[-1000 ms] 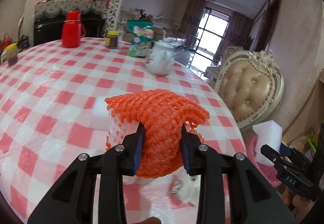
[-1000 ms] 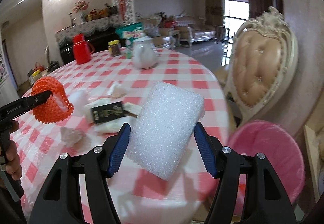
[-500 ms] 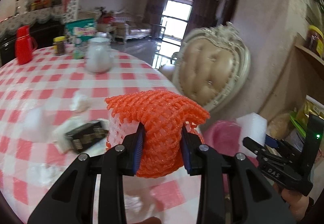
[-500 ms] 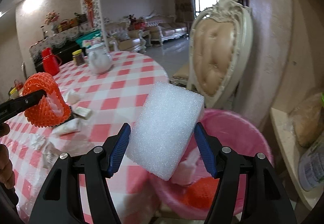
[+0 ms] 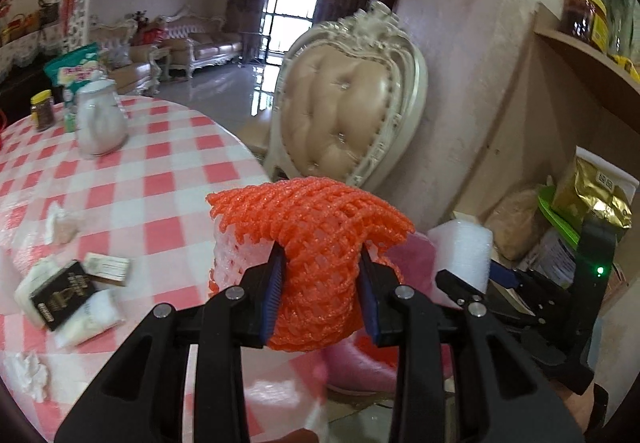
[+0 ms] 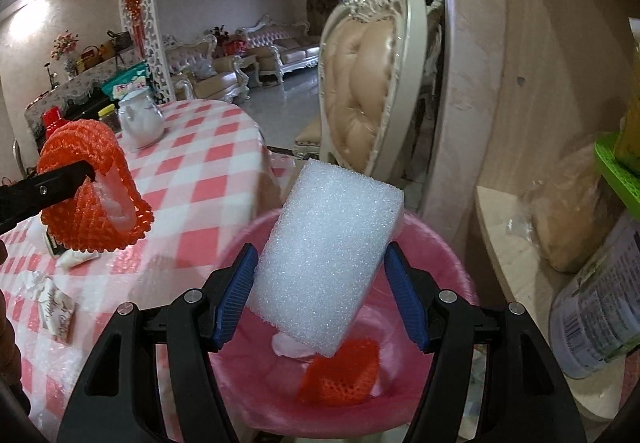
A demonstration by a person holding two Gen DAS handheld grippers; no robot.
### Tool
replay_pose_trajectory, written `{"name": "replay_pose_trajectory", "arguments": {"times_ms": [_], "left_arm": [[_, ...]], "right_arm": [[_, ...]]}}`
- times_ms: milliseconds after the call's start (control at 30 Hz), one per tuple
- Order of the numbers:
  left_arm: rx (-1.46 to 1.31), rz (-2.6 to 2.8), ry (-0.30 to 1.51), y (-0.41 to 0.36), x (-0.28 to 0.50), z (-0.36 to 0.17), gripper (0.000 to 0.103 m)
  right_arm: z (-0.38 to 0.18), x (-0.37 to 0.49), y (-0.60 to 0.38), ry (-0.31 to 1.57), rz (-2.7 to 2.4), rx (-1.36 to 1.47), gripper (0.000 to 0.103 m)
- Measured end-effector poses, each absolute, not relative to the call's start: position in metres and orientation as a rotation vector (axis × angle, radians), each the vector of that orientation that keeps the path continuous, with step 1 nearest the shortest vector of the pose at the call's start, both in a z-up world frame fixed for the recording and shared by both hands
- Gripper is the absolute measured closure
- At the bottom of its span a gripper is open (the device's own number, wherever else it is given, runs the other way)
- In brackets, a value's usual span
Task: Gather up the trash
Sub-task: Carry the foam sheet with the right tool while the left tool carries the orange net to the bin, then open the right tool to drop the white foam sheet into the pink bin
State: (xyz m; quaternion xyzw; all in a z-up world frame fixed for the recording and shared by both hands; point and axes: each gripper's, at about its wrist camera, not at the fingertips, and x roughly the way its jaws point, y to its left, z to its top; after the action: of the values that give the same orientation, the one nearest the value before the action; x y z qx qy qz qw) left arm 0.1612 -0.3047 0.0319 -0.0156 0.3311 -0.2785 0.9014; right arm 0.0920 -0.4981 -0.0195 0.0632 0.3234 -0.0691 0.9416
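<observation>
Left gripper (image 5: 320,293) is clamped on an orange foam fruit net (image 5: 316,243), blue pads pinching its lower part while the mesh flares out above them. Inside the net sits a bit of white foam, plain to see from the right wrist view, where the net (image 6: 94,189) hangs at the end of a black finger over the table's edge. Right gripper (image 6: 322,297) grips a white foam block (image 6: 328,263), tilted, a pad pressed to each long side. That block hangs right above the pink trash bin (image 6: 436,243), which stands on the floor just beside the table. Down in the bin lies another orange foam net (image 6: 340,373) with a pale scrap next to it. From the left wrist view the bin (image 5: 412,255) peeks out behind the held net, with the foam block (image 5: 460,247) beside it. On the red-and-white checked tablecloth (image 5: 168,179) litter remains: a black-and-gold packet (image 5: 60,295), small wrappers around it, crumpled tissue (image 5: 30,373) near the edge. Farther back stand a white teapot (image 5: 98,123) and a brown jar (image 5: 42,111). A cream tufted chair (image 5: 344,111) stands behind the bin.
</observation>
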Motion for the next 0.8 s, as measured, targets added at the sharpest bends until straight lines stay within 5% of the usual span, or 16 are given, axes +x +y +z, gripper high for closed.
{"name": "replay_pose_trajectory", "arguments": {"times_ms": [400,500,800], "left_arm": [[-0.025,-0.646,0.730,-0.346,0.164,0.020,0.069],[-0.025,-0.651,0.736,-0.350,0.165,0.018,0.069],[-0.023,-0.651,0.743,-0.353,0.166,0.015,0.069]], "right_arm": [[-0.032,0.091,-0.519,0.682,-0.176,0.137,0.039],[-0.033,0.093,-0.520,0.684,-0.177,0.128,0.026],[-0.034,0.091,-0.528,0.678,-0.199,0.145,0.025]]}}
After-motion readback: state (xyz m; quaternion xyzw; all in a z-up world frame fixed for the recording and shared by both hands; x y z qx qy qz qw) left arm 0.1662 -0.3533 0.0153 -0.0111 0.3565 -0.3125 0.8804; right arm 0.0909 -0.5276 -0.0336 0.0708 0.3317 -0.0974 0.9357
